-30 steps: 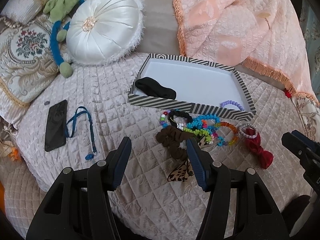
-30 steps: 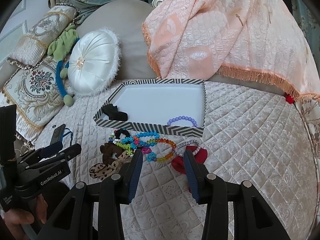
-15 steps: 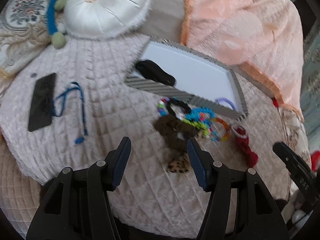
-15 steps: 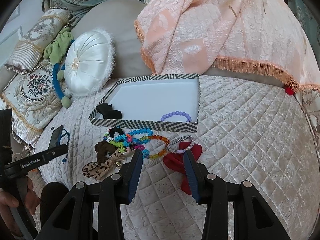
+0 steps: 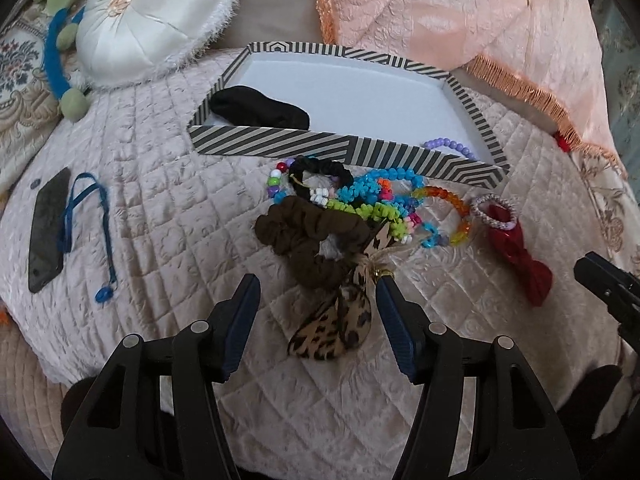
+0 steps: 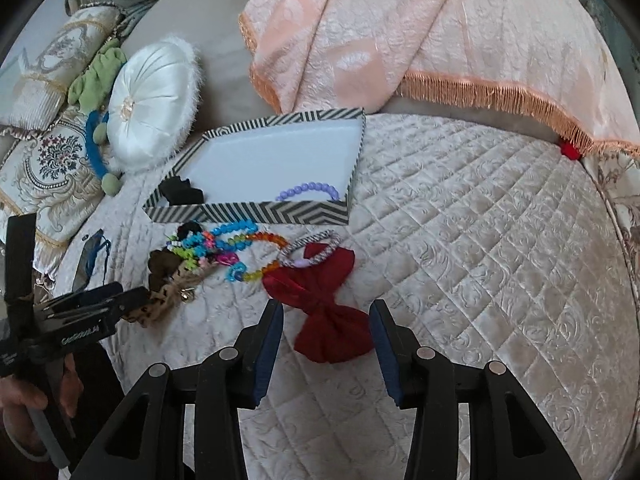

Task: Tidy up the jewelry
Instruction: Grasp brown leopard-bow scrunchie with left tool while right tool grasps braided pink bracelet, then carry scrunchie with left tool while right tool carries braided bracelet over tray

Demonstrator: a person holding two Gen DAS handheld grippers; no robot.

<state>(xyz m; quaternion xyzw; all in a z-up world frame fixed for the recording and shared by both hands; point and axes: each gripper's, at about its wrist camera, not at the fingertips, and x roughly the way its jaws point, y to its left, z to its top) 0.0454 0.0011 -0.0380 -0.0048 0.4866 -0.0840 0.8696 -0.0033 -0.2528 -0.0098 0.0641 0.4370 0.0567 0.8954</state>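
A striped tray [image 5: 276, 143] [image 6: 256, 213] holds a black scrunchie [image 5: 260, 113] and a purple bead bracelet [image 6: 308, 191]. In front of it lies a pile: brown scrunchie [image 5: 308, 236], leopard bow [image 5: 336, 328], black scrunchie [image 5: 320, 168], colourful bead bracelets [image 5: 376, 200], silver bracelet [image 6: 308, 249] and red bow [image 6: 324, 300]. My left gripper [image 5: 316, 292] is open, its fingers either side of the leopard bow. My right gripper [image 6: 326, 320] is open, its fingers either side of the red bow's near end.
A phone [image 5: 48, 228] and blue lanyard [image 5: 104, 236] lie left on the quilted cover. A white round cushion [image 5: 152, 16], green-and-blue plush toy [image 5: 60, 40] and peach fringed throw [image 5: 460, 20] lie behind the tray.
Both grippers have moved forward and down toward the pile. The left now frames the leopard bow, the right the red bow. Both stay open.
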